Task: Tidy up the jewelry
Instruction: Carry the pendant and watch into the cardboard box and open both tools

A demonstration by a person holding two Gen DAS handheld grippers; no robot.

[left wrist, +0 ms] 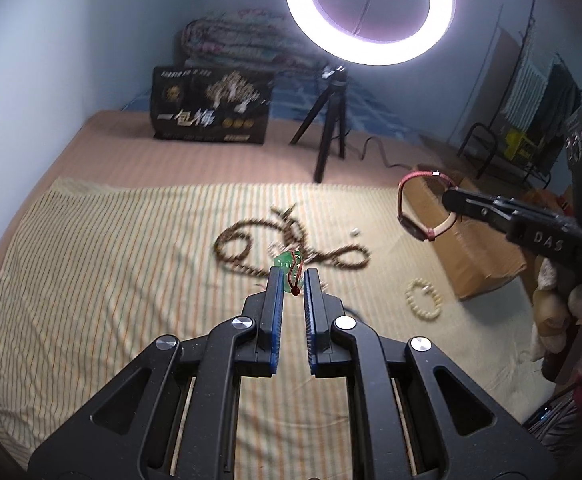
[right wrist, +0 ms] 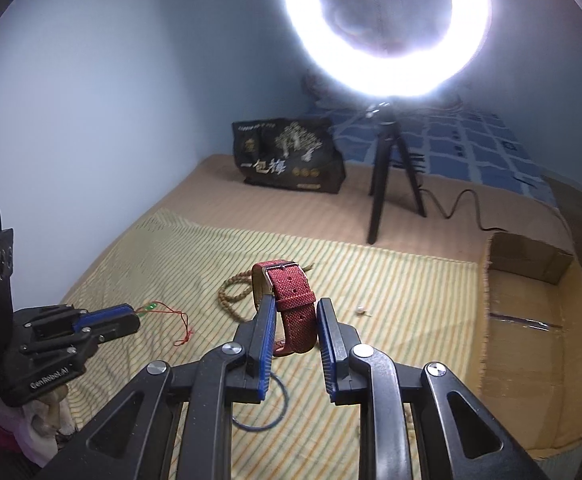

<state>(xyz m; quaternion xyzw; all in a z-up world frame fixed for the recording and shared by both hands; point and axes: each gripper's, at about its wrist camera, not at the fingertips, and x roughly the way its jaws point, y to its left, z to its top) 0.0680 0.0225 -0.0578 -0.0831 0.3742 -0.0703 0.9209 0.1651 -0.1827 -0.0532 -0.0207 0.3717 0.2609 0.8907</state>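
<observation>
The cardboard box (right wrist: 531, 320) sits open at the right edge of the striped cloth (left wrist: 111, 260), and it looks the likely place for the pieces. The right gripper (right wrist: 294, 312) is clamped on the red watch (right wrist: 291, 300) by its strap, held up in the air — the grip is on soft, curved fabric, so the watch could swing or slide out before it is over the box and drop short onto the cloth.

The long brown bead strand (left wrist: 291, 240) lies coiled mid-cloth, with the cream bead bracelet (left wrist: 423, 300) nearer the box. The left gripper (left wrist: 293, 276) is closed on a green pendant (right wrist: 149, 307) with a red cord (right wrist: 179, 324) trailing loose — though in the blurred left view I cannot be sure how firmly. That dangling cord could snag the brown beads and drag them along.
</observation>
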